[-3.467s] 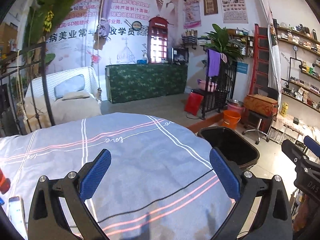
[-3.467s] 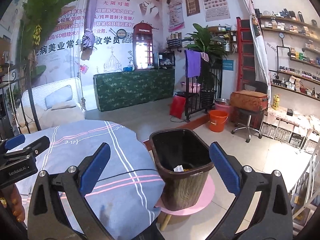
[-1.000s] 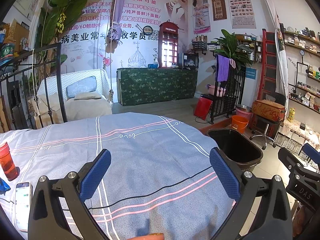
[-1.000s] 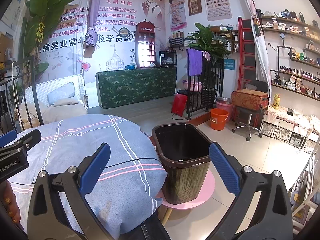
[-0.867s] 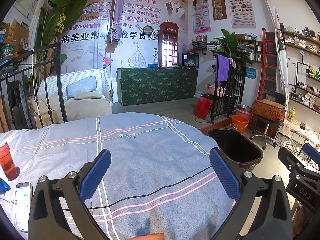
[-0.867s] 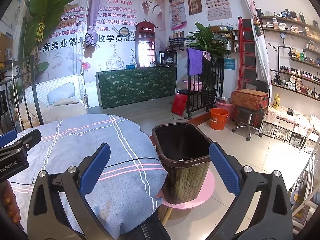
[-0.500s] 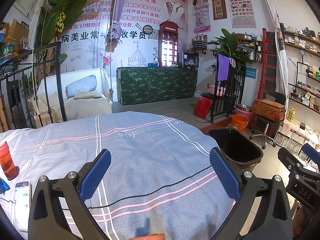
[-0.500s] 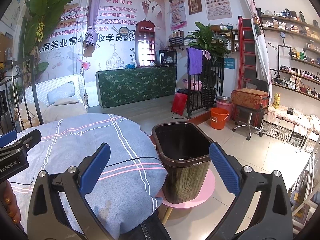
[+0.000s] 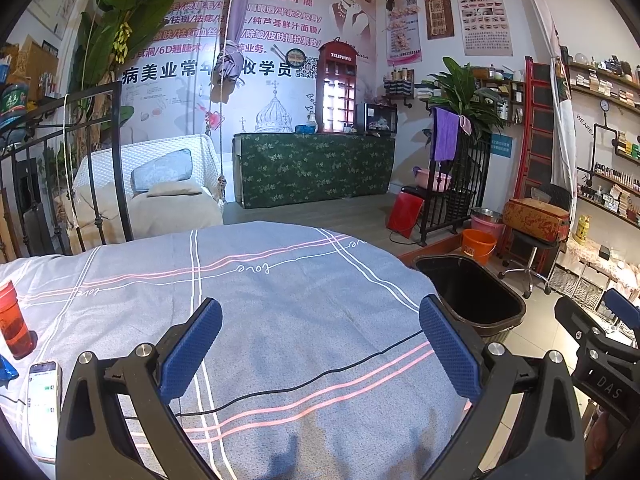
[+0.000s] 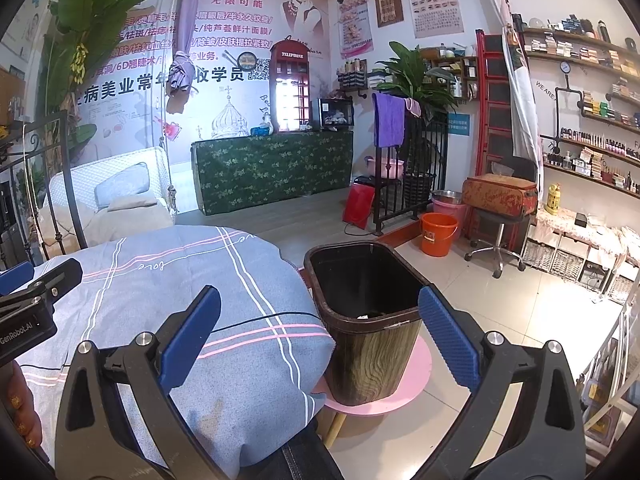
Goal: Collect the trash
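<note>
Grippers idle over table, bin at table edge

Left gripper: jaws spread wide, nothing between the blue pads. It hangs above a round table covered in a grey-blue cloth with pink and white stripes. A thin black cable runs across the cloth under the jaws. At the table's left edge: a red translucent cup, upright, and nearer the camera a smartphone lying flat with its screen lit. A bit of blue material sits just beside the phone; cannot tell what it is.

Right gripper: jaws likewise spread wide, empty. It points over the table's right edge toward the trash bin, a wood-grain container with a dark rim and black interior. The bin stands upright on a low pink round stool, just beside the table, with the cloth's overhang close against its left wall. A pale scrap shows low inside the bin near the front wall; the rest of the contents are hidden by the rim.

In the left wrist view the bin shows beyond the table's right edge, with the right gripper's tips to its right. No loose trash is visible on the cloth in either view.

A hand grips the left gripper's body at the lower left of the right wrist view.
</note>
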